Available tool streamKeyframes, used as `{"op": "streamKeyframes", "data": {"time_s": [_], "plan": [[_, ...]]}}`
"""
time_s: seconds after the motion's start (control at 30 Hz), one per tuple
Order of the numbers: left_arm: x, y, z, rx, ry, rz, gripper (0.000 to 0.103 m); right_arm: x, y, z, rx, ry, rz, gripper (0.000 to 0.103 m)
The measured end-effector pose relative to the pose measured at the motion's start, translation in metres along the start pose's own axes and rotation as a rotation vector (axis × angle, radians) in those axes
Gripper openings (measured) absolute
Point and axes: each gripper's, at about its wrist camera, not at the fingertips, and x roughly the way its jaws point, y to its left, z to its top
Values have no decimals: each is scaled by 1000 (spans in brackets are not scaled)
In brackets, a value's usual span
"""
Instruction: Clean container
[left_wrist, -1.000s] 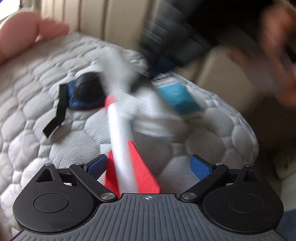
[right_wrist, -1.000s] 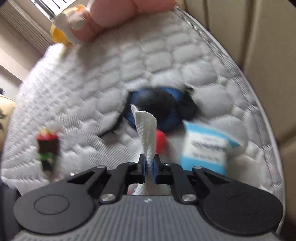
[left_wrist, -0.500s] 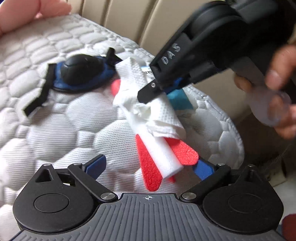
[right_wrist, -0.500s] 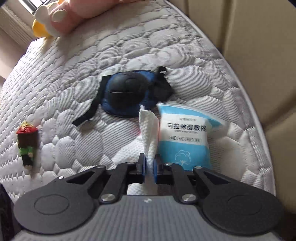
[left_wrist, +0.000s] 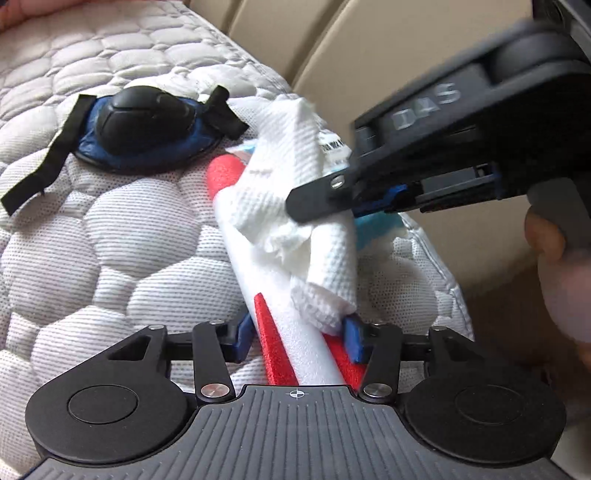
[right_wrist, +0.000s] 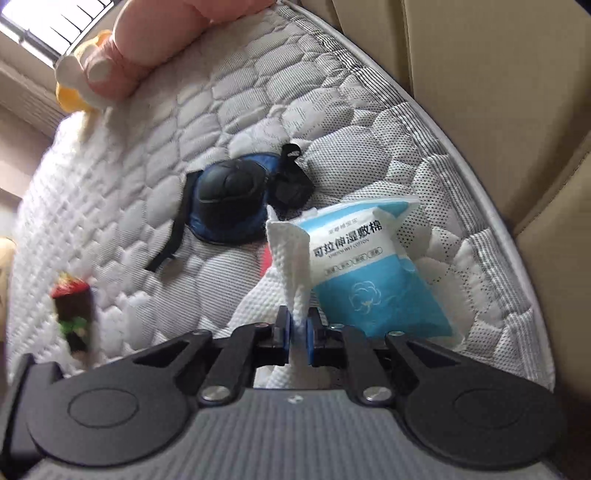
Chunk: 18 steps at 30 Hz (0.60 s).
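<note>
Left gripper (left_wrist: 301, 338): its jaws have just been closing, and the blue pads now press both sides of the rocket's tail.
Rocket (left_wrist: 317, 354): white foam tube with red fins and red nose, slanting up from the left pads over the mattress (left_wrist: 110, 251).
Tissue (left_wrist: 295, 199): white, crumpled, draped around the rocket's middle.
Right gripper (right_wrist: 298, 328): closed tight, pinching a fold of the tissue, which stands up between its pads.
Hand (left_wrist: 554, 258): blurred, at the right gripper's handle.
Pack (right_wrist: 373, 269): blue-white wipes, flat on the mattress just behind the tissue.
Pad (right_wrist: 231, 203): blue-black strapped guard, beyond the rocket's nose.
Figurine (right_wrist: 72, 314): small, near the mattress's left side.
Plush (right_wrist: 110, 62): pink and yellow, at the far edge.
</note>
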Motion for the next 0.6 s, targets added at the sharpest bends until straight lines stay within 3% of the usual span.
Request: {"op": "streamKeyframes", "data": {"time_s": [0.13,0.3,0.43,0.6], "plan": [[-31,11,-2,177,-2,119,46,-5,11,4,-3,-17,29,10],[-71,46,-6,431,13,383,46,4,46,-1,-70,1,72,10],[-78,82,-22,441,106,438,55,26,90,-13,-176,70,107,10],[-86,92,-44,369,88,426,75,53,148,-30,-262,185,281,10]]}}
